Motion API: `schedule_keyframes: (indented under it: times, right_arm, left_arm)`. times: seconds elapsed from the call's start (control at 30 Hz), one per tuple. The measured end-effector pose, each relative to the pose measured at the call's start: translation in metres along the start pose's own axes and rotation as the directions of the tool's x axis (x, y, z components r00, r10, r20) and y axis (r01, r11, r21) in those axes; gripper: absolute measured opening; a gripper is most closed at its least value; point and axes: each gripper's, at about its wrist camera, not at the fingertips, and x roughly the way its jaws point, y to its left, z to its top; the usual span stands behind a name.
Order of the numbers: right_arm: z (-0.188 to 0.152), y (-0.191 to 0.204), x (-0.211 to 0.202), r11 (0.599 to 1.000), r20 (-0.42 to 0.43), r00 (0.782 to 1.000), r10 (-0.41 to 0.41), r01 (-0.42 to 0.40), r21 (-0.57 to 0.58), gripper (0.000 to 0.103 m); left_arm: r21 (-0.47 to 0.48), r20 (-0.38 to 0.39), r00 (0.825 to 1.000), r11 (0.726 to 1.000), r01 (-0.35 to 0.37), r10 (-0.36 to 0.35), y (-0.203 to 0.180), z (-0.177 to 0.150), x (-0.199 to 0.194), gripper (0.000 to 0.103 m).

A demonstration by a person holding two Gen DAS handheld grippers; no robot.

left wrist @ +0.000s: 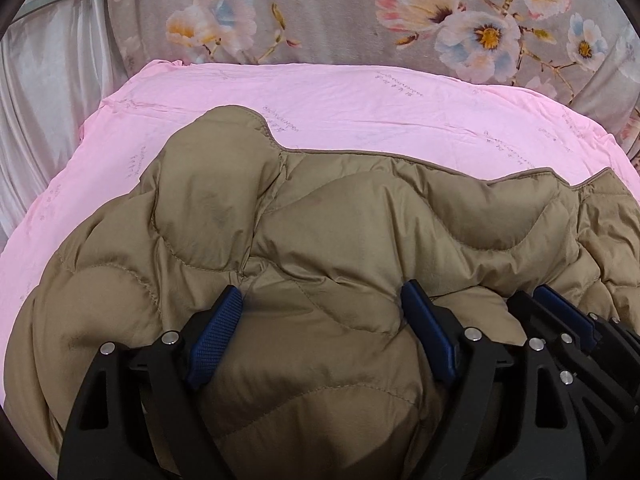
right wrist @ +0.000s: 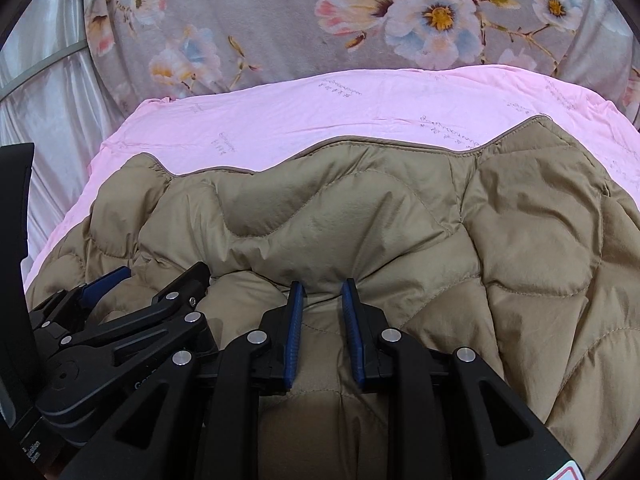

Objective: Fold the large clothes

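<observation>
**Two grippers at the near edge of a quilted jacket on a pink sheet**

A puffy, olive-tan quilted down jacket (left wrist: 340, 232) lies spread over a pale pink sheet with faint printed lettering (left wrist: 340, 96). Its piped hem runs in a wavy line across the far side, and its bulk bunches toward the cameras. Beyond the pink sheet lies a grey blanket printed with pink, white and blue flowers (left wrist: 320, 12), and at the far left hangs a pale, satiny curtain (left wrist: 48, 92).

The left gripper (left wrist: 320, 312), black-framed with blue textured pads, stands with its jaws wide apart. A rounded bulge of the jacket fills the space between them. The fabric lies against the inner faces of both pads, but whether they press on it cannot be told from the pictures.

The right gripper (right wrist: 322, 300) sits just beside the left one, on its right. Its jaws are drawn close together, and a fold of the jacket fabric is pinched between the two blue pads; creases in the cloth radiate from the pinch. In the right wrist view the left gripper appears at the lower left, resting on the jacket's near edge.
</observation>
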Motion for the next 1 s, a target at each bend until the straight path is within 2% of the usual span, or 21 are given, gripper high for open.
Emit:
schedule_keyframes:
  times: [0.27, 0.37, 0.43, 0.57, 0.7, 0.83, 1.0]
  right_arm:
    - [-0.002, 0.000, 0.002, 1.000, 0.001, 1.000, -0.001, 0.001, 0.002, 0.021]
    - [0.001, 0.001, -0.001, 1.000, -0.010, 1.000, 0.003, -0.003, 0.004, 0.021]
    - [0.009, 0.001, -0.009, 0.999, -0.005, 1.000, 0.027, -0.027, 0.023, 0.021]
    - [0.038, 0.005, -0.015, 0.998, 0.033, 0.999, 0.043, -0.045, 0.048, 0.021]
    - [0.061, 0.012, 0.006, 0.997, 0.018, 0.999, 0.044, -0.045, 0.063, 0.022]
    - [0.061, 0.009, 0.039, 0.996, -0.060, 0.998, 0.034, -0.029, 0.084, 0.022]
    - [0.053, -0.001, 0.050, 0.987, -0.065, 0.994, 0.084, -0.074, 0.145, 0.020]
  left_arm:
    - [0.002, -0.003, 1.000, 1.000, -0.001, 0.001, 0.000, 0.000, 0.000, 0.080]
    - [-0.017, -0.034, 0.999, 0.999, 0.041, -0.042, 0.008, 0.005, -0.004, 0.079]
    - [-0.062, -0.038, 0.997, 0.996, 0.068, -0.070, 0.020, 0.014, -0.012, 0.079]
    - [-0.069, 0.000, 0.999, 0.997, 0.032, -0.032, 0.029, 0.039, -0.021, 0.079]
    - [-0.017, -0.053, 0.998, 0.999, -0.036, 0.035, 0.024, 0.045, 0.006, 0.080]
    - [0.014, -0.018, 0.997, 0.997, -0.076, 0.077, 0.017, 0.035, 0.013, 0.085]
    - [0.006, -0.006, 0.997, 0.997, -0.074, 0.074, 0.016, 0.030, 0.019, 0.088]
